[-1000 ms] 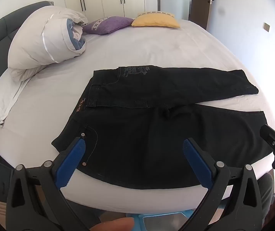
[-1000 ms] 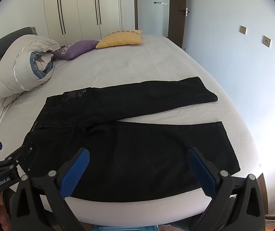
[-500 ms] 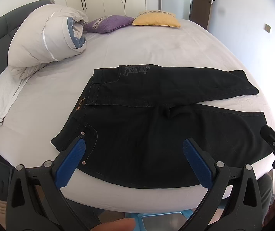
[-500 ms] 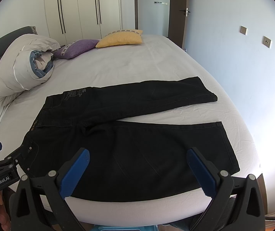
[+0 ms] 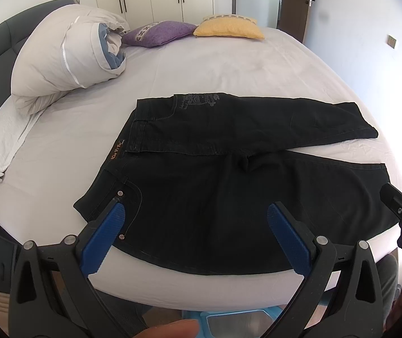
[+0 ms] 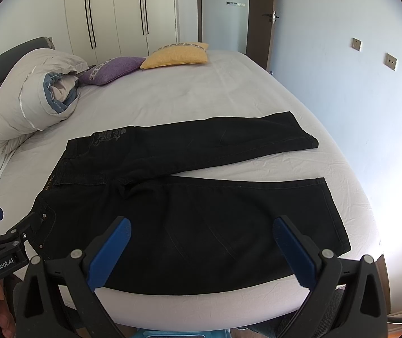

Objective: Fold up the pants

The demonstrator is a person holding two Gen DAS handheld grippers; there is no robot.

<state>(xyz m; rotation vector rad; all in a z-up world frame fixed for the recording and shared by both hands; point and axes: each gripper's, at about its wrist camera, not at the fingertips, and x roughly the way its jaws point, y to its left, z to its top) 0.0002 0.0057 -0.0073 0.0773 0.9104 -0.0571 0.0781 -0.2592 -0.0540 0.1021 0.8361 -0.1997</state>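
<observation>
A wide bed [image 5: 229, 64] with a smooth pale sheet fills a bright room with white wardrobes [image 6: 116, 19]. From left to right lie a rolled white duvet [image 5: 60, 64], a purple cushion [image 5: 158, 32] and a yellow cushion [image 5: 229, 28]. The black pants [image 5: 229, 169], of thick denim, lie flat near the front edge, legs apart, pointing right. The left claw [image 5: 194, 225] and the right claw [image 6: 201, 242] are both spread wide above them, holding nothing

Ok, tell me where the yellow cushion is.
In both views the yellow cushion lies at the bed's far end, right of the purple cushion, near the wardrobe.
</observation>
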